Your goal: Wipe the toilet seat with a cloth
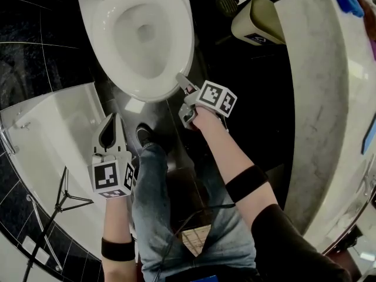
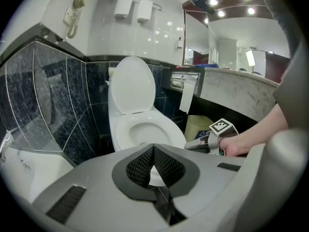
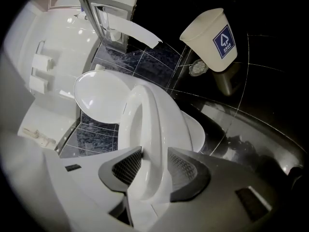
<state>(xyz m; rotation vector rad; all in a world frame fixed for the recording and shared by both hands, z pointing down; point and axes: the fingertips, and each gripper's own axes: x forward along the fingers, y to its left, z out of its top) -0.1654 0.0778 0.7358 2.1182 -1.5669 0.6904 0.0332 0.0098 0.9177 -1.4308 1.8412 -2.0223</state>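
The white toilet seat (image 1: 183, 46) lies down on the bowl, and its lid (image 2: 135, 88) stands up against the wall. My right gripper (image 1: 182, 90) is at the seat's front right edge. In the right gripper view its jaws straddle that edge of the seat (image 3: 145, 110), and both mesh pads (image 3: 186, 173) lie against it. My left gripper (image 1: 113, 122) hangs over the dark floor, left of the bowl's front and apart from it. Its jaws (image 2: 153, 146) are shut with nothing between them. No cloth shows in any view.
A beige waste bin (image 1: 255, 19) stands right of the toilet, under a marble counter (image 1: 317, 98). A white tub (image 1: 47, 134) curves along the left, with a thin stand (image 1: 59, 204) in front. A paper holder (image 2: 186, 83) hangs on the wall. The person's shoe (image 1: 144, 135) is by the bowl's front.
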